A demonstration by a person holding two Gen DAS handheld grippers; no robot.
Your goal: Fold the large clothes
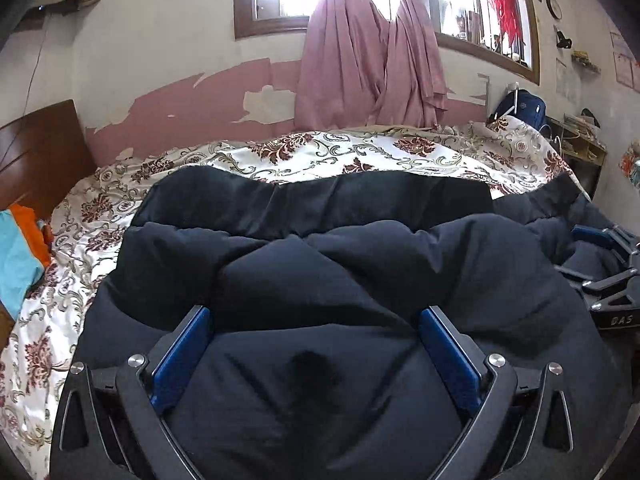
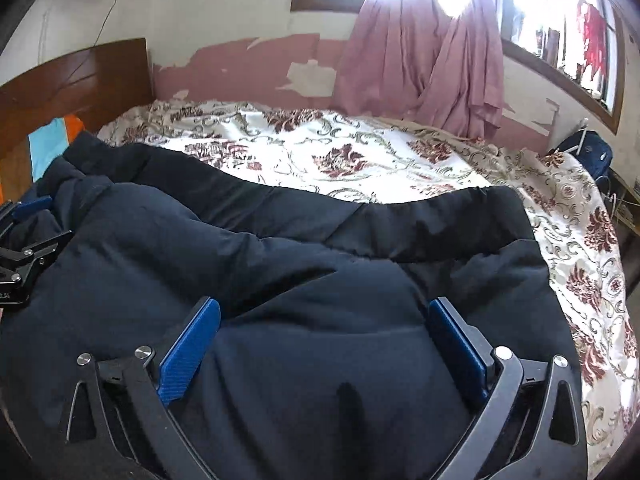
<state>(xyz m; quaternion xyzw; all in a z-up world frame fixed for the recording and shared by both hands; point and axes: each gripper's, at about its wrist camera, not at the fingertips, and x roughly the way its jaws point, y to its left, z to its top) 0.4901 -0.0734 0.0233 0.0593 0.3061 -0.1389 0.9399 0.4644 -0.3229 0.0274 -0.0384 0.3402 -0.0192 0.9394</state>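
Right now the dark padded coat [image 1: 320, 272] lies puffed across the bed [image 1: 360, 156], its long axis running from 9 to 3 o'clock. My left gripper [image 1: 316, 320] and right gripper [image 2: 324, 312] both stand wide open over its near half, side by side, with the far hem at 12 o'clock; neither is clearly nearer.
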